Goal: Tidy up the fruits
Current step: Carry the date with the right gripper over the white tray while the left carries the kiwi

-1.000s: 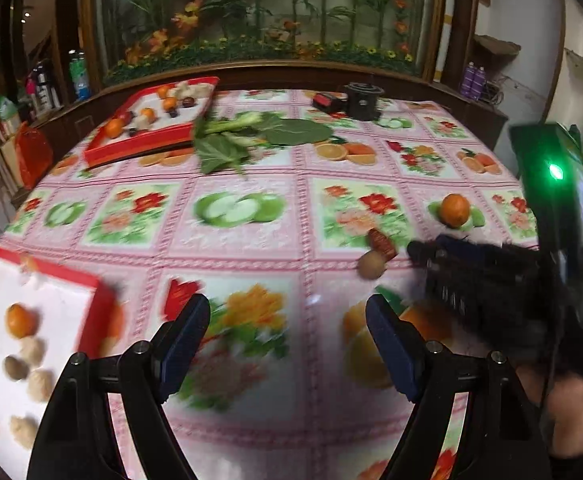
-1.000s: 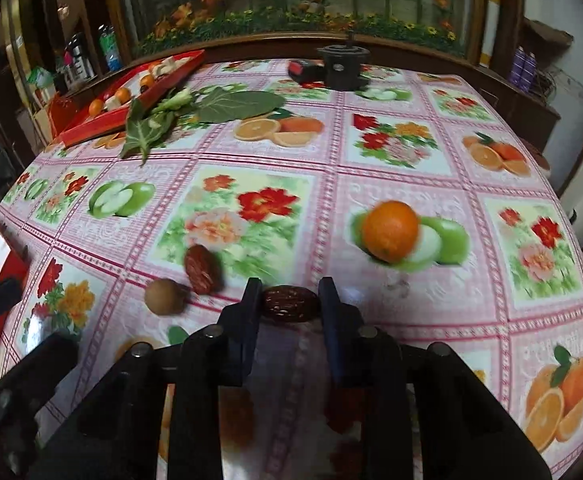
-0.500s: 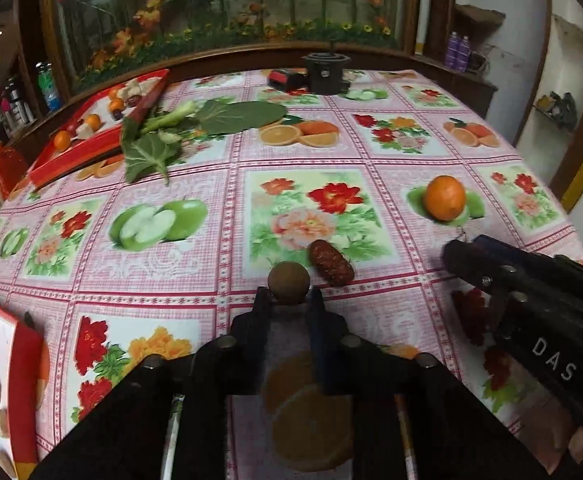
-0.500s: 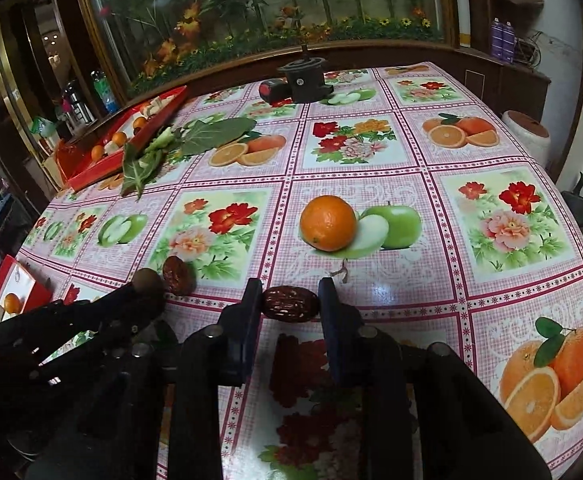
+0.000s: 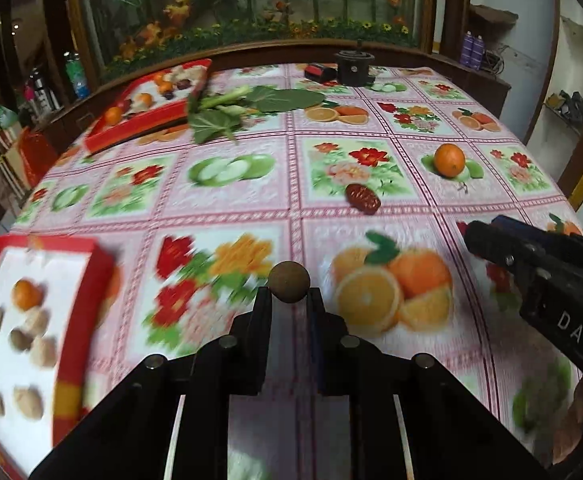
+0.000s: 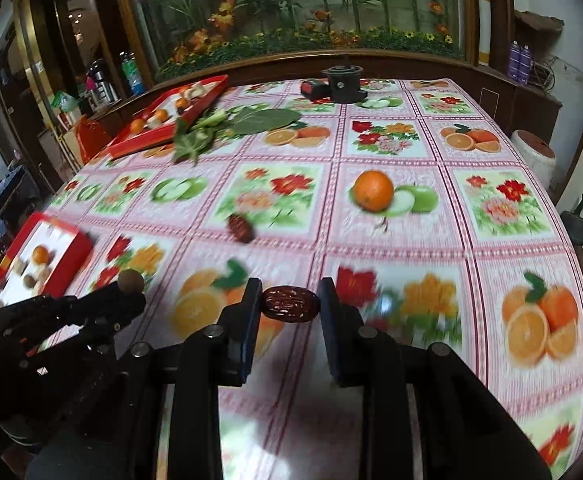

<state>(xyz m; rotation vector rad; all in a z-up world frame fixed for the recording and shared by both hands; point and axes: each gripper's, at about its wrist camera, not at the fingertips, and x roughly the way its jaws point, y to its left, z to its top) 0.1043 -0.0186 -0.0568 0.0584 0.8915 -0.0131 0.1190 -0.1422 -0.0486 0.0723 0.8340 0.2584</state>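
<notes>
Fruits clamped: brown ball (image 5: 289,287) in left gripper (image 5: 289,300), date (image 6: 290,303) in right gripper (image 6: 290,305); orange (image 6: 373,191), second date (image 6: 241,228) on tablecloth (image 6: 391,240) beyond.

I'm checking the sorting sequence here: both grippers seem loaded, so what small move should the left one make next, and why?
Probably carry on leftward to the near red tray and lower there. The left gripper is shut on the round brown fruit, lifted off the tablecloth, and that tray already holds similar small fruits.
</notes>
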